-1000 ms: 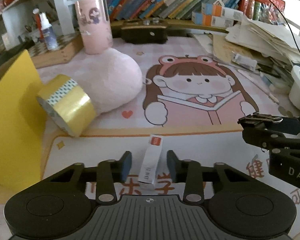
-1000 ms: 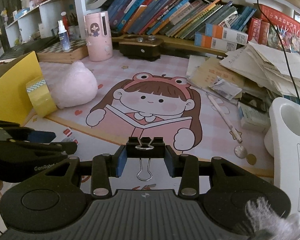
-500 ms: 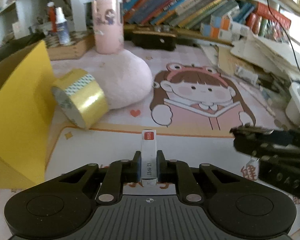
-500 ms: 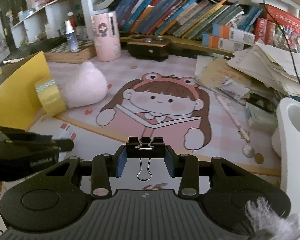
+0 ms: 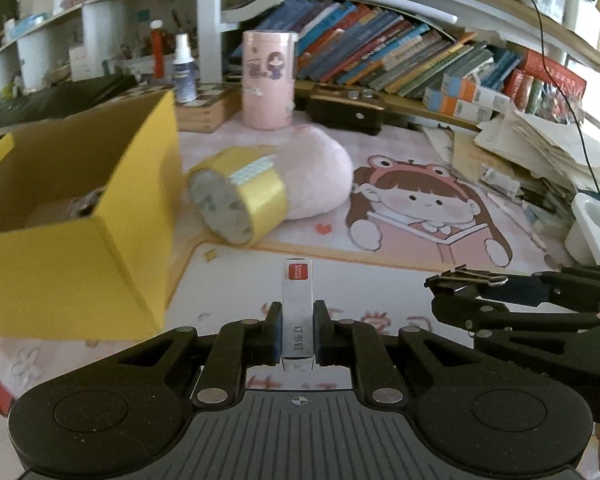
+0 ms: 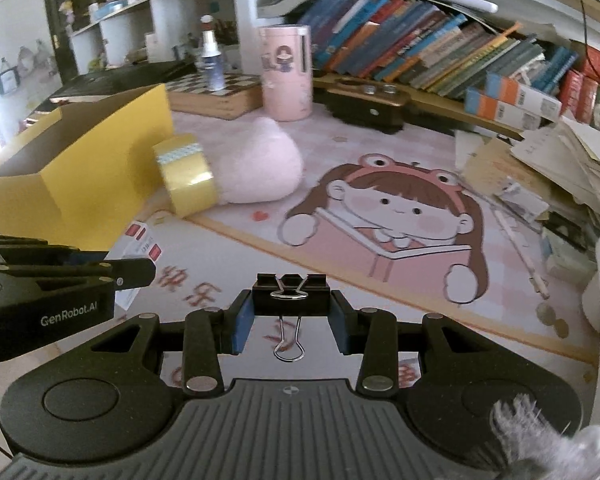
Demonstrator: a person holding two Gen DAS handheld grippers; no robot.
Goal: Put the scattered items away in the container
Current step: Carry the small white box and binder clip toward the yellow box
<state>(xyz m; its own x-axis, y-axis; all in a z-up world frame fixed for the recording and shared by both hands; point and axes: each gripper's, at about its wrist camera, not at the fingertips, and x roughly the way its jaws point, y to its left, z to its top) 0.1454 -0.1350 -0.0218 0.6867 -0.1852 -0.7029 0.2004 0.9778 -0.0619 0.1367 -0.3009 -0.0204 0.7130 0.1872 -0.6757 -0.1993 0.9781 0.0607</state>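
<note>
We log the left gripper point(image 5: 297, 330) clamped on a staple box point(image 5: 297, 312) (right of the yellow box point(image 5: 76, 256) corner), the right gripper point(image 6: 290, 316) clamped on a binder clip point(image 6: 289, 300), mat between.

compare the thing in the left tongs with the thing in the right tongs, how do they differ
The staple box in the left tongs is a slim white carton with a red label; the binder clip in the right tongs is black metal with silver wire handles. The staple box points forward, past the fingertips; the binder clip sits crosswise, one handle hanging down. Both are clamped and off the mat, not yet in the yellow box.
</note>
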